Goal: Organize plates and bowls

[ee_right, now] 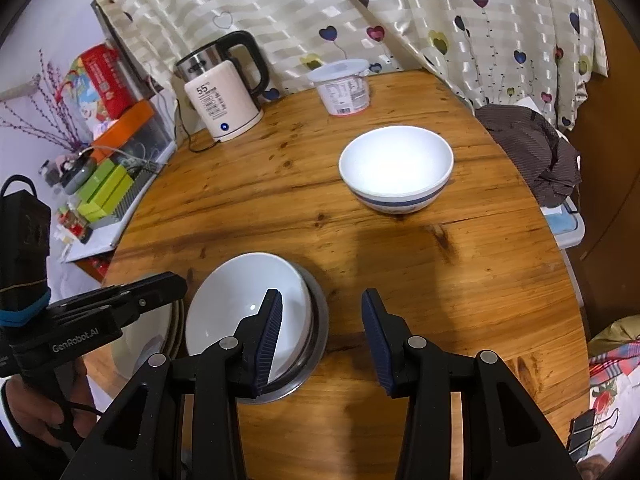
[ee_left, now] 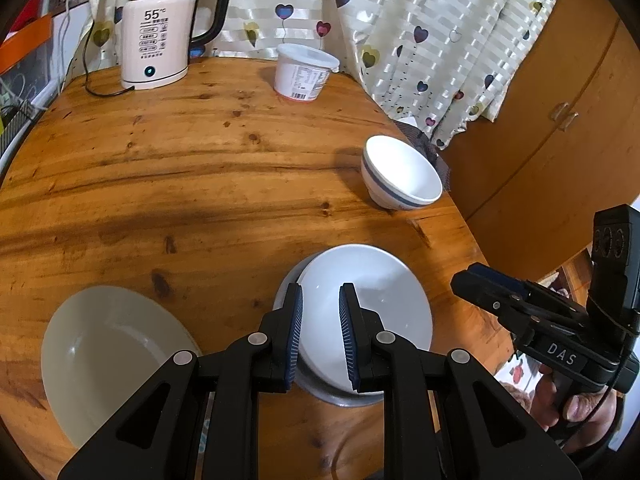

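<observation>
A white bowl [ee_left: 376, 312] sits nested in a steel bowl [ee_left: 340, 398] near the table's front edge; it also shows in the right wrist view [ee_right: 240, 308]. My left gripper [ee_left: 320, 340] hovers open over the white bowl, empty. A cream plate [ee_left: 108, 356] lies to its left. A white bowl with a blue band [ee_left: 400, 174] stands at the right edge of the table, and in the right wrist view [ee_right: 396, 170] it is ahead. My right gripper [ee_right: 322, 340] is open and empty, beside the nested bowls over bare wood.
A round wooden table [ee_left: 200, 184] carries an electric kettle [ee_left: 160, 28] and a lidded white tub [ee_left: 304, 72] at the back by the curtain. Dark cloth [ee_right: 536, 156] lies at the right edge. Cluttered boxes [ee_right: 108, 184] stand left of the table.
</observation>
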A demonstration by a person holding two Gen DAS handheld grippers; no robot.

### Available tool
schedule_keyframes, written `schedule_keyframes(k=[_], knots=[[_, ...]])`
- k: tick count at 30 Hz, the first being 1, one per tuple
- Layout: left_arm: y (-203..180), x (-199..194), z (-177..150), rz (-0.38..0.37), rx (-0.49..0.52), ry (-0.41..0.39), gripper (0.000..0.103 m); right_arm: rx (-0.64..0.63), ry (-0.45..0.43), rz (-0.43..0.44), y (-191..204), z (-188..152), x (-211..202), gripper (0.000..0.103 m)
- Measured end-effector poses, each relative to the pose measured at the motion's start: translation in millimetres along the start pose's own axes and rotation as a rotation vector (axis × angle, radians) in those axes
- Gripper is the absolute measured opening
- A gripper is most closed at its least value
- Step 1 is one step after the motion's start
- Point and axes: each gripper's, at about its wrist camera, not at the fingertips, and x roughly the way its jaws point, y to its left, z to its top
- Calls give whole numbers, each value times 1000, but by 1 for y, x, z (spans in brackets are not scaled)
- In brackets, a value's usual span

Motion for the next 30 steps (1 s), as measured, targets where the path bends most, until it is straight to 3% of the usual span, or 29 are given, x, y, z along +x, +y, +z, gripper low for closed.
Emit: schedule_keyframes(k=[19, 30], knots=[[-16, 21, 27, 3, 64, 25, 20, 63, -21, -36, -33, 16, -1, 41], [-30, 46, 53, -31, 87, 65, 20, 130, -34, -56, -64, 28, 0, 41]])
